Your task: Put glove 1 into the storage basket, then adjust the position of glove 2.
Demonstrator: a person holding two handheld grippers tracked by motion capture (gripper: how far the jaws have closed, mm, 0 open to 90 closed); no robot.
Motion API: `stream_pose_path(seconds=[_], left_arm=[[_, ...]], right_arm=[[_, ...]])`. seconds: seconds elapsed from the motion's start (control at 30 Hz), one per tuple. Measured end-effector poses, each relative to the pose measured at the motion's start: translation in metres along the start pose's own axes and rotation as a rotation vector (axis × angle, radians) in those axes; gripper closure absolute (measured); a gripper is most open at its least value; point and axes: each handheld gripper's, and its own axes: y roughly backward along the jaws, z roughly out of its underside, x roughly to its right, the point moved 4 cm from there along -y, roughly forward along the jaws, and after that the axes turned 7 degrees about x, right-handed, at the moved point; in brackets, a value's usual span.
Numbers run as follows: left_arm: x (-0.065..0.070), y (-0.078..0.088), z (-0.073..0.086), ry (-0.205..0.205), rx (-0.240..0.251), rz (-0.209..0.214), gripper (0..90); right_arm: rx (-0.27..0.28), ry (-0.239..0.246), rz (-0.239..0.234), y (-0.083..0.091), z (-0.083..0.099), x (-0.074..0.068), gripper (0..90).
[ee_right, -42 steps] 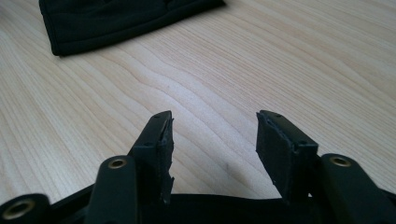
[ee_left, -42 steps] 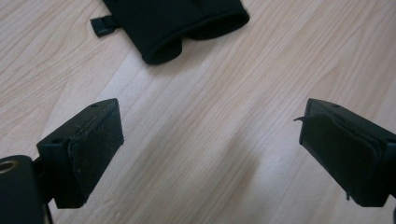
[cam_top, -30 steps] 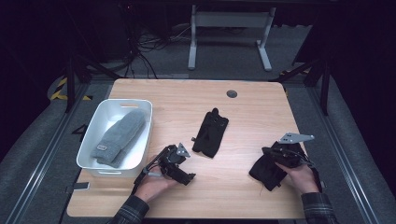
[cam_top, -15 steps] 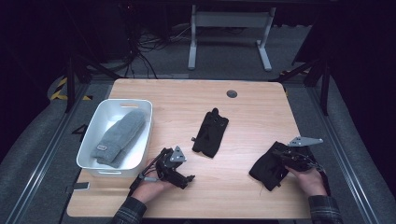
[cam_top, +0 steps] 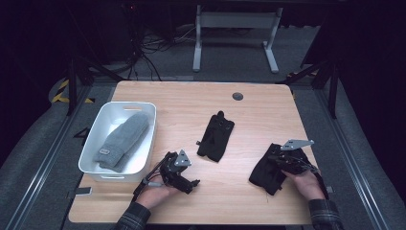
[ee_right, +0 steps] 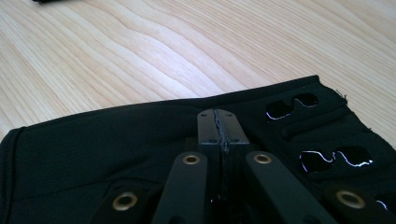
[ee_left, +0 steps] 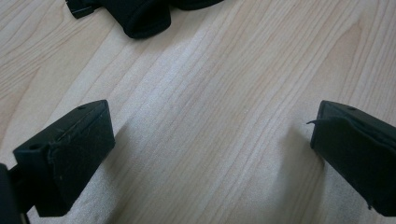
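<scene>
A black fingerless glove point(cam_top: 265, 175) lies at the table's right front. My right gripper point(cam_top: 277, 162) rests on it with its jaws shut together. In the right gripper view the closed tips point(ee_right: 223, 126) sit over the glove's fabric point(ee_right: 116, 140); I cannot tell whether any cloth is pinched. A second black glove point(cam_top: 216, 136) lies mid-table. My left gripper point(cam_top: 187, 173) sits left of centre near the front, open, its jaws wide apart over bare wood point(ee_left: 210, 154). The second glove's end point(ee_left: 140, 16) shows at the top of the left gripper view.
A white bin point(cam_top: 95, 139) stands at the left with a grey mitten point(cam_top: 122, 141) inside it. A round dark grommet point(cam_top: 237, 96) sits in the wooden tabletop point(cam_top: 191, 103) near its far edge. Beyond the table, desk legs and cables stand on dark floor.
My right hand drifted a little to the right, then back left and lower onto the glove. The glove has stayed in place. My left hand has barely moved.
</scene>
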Motion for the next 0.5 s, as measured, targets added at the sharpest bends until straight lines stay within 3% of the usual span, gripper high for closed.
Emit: stream_pose_path(seconds=[0.5], left_arm=[[0.0,0.0,0.0,-0.001,0.0,0.002,0.0]], right_arm=[[0.018,0.106,-0.156,-0.031,-0.024,-0.034,90.0]])
